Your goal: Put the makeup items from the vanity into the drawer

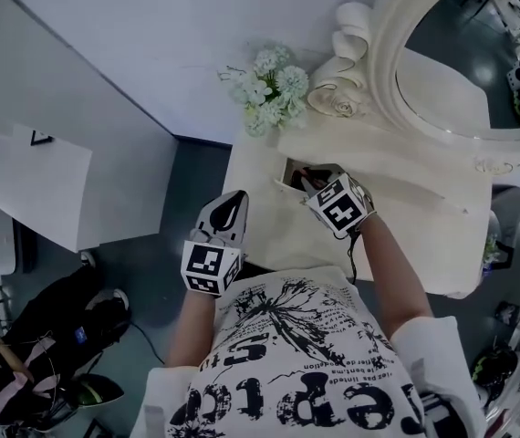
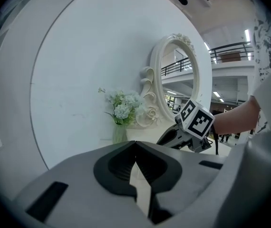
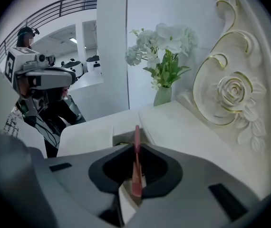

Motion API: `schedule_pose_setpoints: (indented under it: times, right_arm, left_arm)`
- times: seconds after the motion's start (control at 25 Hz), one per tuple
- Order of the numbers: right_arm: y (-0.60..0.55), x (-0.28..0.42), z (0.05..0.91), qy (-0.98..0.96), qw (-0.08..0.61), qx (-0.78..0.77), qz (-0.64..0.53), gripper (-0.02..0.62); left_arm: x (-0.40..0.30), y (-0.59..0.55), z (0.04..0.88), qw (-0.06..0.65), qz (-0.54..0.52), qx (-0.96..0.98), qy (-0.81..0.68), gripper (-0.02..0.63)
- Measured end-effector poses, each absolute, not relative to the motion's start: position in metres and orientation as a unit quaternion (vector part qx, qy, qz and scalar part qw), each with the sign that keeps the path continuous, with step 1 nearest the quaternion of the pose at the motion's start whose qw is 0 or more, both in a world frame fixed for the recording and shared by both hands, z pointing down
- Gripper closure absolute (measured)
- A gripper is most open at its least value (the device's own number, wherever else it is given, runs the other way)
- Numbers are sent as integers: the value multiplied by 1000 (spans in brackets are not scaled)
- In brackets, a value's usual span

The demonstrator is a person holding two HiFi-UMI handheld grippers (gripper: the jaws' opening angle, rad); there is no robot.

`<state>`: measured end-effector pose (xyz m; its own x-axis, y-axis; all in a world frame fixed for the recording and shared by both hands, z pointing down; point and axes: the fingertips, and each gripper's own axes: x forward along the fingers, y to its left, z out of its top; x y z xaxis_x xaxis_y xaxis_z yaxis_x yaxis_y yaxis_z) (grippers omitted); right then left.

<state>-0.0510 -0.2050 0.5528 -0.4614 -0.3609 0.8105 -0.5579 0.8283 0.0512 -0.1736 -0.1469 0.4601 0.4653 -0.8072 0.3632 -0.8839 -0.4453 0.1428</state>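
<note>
Closest in, low and left of centre in the head view, the left hand-held gripper (image 1: pixel 234 199) hangs by the table's left front corner. Its jaws are together with nothing in them. Just past it, mid-frame, the right hand-held gripper (image 1: pixel 308 183) is clamped on a thin pink makeup stick (image 3: pixel 136 133). Could be a lip pencil, honestly can't tell. It's tipped down right over what looks like the open drawer (image 1: pixel 287 173) near the left end of the white table (image 1: pixel 406 199), with some dark bits already lying inside. So I'd call this the drop-off step: ease the stick down into the opening, then let the jaws part. Further back, top of frame, are the white flowers (image 1: pixel 271 85) and the mirror (image 1: pixel 461 71).
</note>
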Motion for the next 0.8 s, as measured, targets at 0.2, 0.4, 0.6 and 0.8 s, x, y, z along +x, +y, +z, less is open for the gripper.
schedule_pose_setpoints:
  times: [0.2,0.4,0.6,0.8]
  right_arm:
    - [-207,-51,552,-844,430,291,135,524]
    - [-207,-45,543,-845,408,313,146,471]
    - [-207,-35,532,-843,376,343,173,471]
    - [-208,-23,499,-847,297,403,180,504]
  left_arm:
    - [-178,-150,460,159,120,843,-499,586]
    - [-175,-158,460,156,117,849,-491,586]
    - [-165,-164,456,150,116,859,-476,586]
    - [-153,-164,450,143,118,868,-460,586]
